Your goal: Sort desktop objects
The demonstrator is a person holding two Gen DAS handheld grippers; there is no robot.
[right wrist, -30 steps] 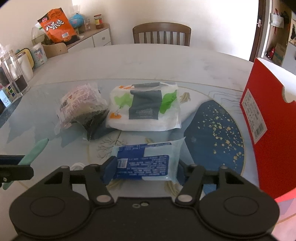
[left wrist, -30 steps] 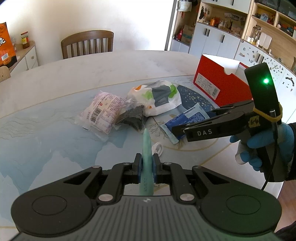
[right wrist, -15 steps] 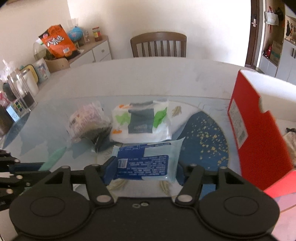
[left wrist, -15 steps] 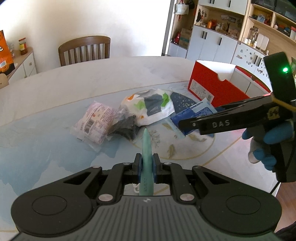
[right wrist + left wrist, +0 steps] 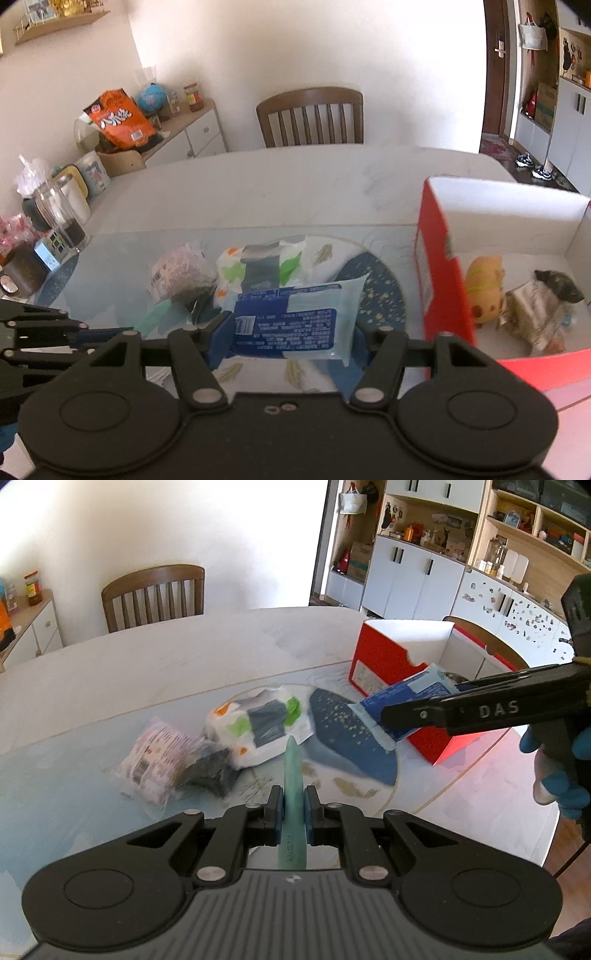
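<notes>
My left gripper [image 5: 294,810] is shut on a slim teal stick [image 5: 293,775], held above the table and pointing forward. My right gripper [image 5: 291,332] is shut on a blue and white wipes pack [image 5: 295,319], lifted clear of the table just left of the open red box [image 5: 441,280]. From the left wrist view the same pack [image 5: 400,701] hangs in front of the red box [image 5: 388,664]. On the table lie a white pack with green patches [image 5: 258,725], a pink printed packet [image 5: 159,758] and a dark bundle [image 5: 212,773].
Inside the red box lie a yellow plush toy [image 5: 484,288] and a crumpled wrapper bundle [image 5: 543,306]. A wooden chair [image 5: 310,118] stands behind the table. Jars and a glass pot [image 5: 59,214] crowd the table's left edge. A gloved hand [image 5: 557,775] holds the right gripper.
Both grippers have risen from the table. The right one has carried the wipes pack up and toward the red box, whose inside now shows. The left still holds the teal stick.
</notes>
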